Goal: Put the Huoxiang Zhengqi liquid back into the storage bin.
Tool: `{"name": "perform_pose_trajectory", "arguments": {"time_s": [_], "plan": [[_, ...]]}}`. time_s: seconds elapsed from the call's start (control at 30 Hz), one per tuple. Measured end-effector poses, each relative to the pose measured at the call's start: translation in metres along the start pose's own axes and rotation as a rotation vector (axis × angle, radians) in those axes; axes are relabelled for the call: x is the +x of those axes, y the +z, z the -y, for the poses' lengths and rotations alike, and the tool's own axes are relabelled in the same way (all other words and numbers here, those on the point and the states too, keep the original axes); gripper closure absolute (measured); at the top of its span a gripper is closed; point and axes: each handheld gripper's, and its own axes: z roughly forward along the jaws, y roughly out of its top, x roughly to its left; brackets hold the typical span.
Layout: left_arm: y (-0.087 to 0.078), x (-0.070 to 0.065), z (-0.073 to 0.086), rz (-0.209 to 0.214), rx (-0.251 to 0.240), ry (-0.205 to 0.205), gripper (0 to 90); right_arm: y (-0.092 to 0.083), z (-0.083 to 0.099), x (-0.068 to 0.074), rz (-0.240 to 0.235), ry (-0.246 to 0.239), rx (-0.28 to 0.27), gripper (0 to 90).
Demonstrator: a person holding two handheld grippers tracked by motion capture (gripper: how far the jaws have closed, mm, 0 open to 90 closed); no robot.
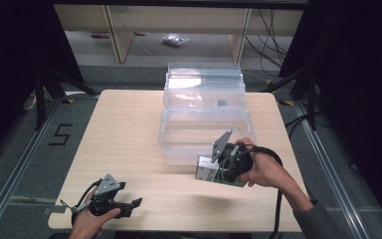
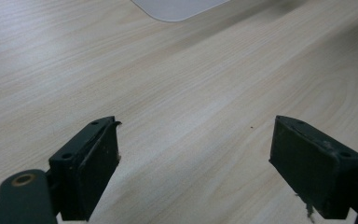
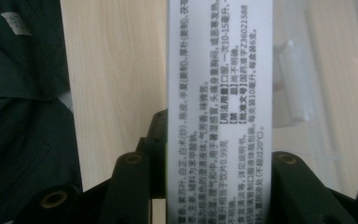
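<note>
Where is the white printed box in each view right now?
High view: the white box sits lower right of centre, clamped in the right gripper, just in front of the clear plastic bin.
Left gripper view: the box is not in it.
Right gripper view: the box runs up the middle between the jaws.
Shared landmark: the pale wooden table.

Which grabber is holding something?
The right gripper, beside the clear bin: its jaws are shut on a white box with printed text. The left gripper is open over bare table.
</note>
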Motion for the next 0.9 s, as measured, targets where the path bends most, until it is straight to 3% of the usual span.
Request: {"name": "perform_pose_trajectory", "arguments": {"time_s": [0.03,0.13,0.17,0.2,0.27,0.3,0.4,0.47,0.57,0.73,0.87,0.9], "plan": [[0.0,0.0,0.0,-0.002,0.006,-0.001,14.9,-0.003,-0.001,-0.002,-0.016,-0.005,-0.01,65.0],[0.0,0.001,0.0,-0.006,0.011,0.009,14.9,-0.01,-0.004,-0.006,-0.003,-0.011,-0.016,65.1],[0.0,0.001,0.0,-0.002,0.014,0.01,14.9,-0.016,-0.006,-0.007,-0.007,0.026,-0.001,65.1],[0.0,0.001,0.0,-0.003,0.013,0.008,14.9,-0.016,-0.006,-0.007,-0.007,0.026,-0.001,65.1],[0.0,0.001,0.0,-0.007,0.007,0.007,14.9,-0.019,-0.009,-0.011,-0.008,-0.002,-0.015,65.1],[0.0,0.001,0.0,-0.007,0.009,0.008,14.9,-0.024,-0.011,-0.012,-0.007,0.028,-0.007,65.1],[-0.001,0.001,0.0,-0.005,0.009,0.009,14.9,-0.028,-0.015,-0.017,-0.012,0.004,-0.016,65.1],[-0.001,0.001,0.0,-0.005,0.01,0.009,14.9,-0.033,-0.018,-0.019,-0.007,0.029,0.003,65.1],[-0.001,0.001,0.0,-0.005,0.01,0.008,14.9,-0.038,-0.023,-0.03,0.009,-0.02,-0.014,65.2],[-0.001,0.0,0.0,-0.003,0.012,0.006,14.9,-0.047,-0.028,-0.045,0.025,0.031,0.019,65.2],[-0.001,0.001,0.0,-0.003,0.011,0.011,14.9,-0.047,-0.03,-0.06,0.037,0.013,0.025,65.2],[0.0,-0.001,0.0,-0.003,-0.001,-0.005,14.9,-0.047,-0.031,-0.063,0.035,0.014,0.02,65.2]]}}
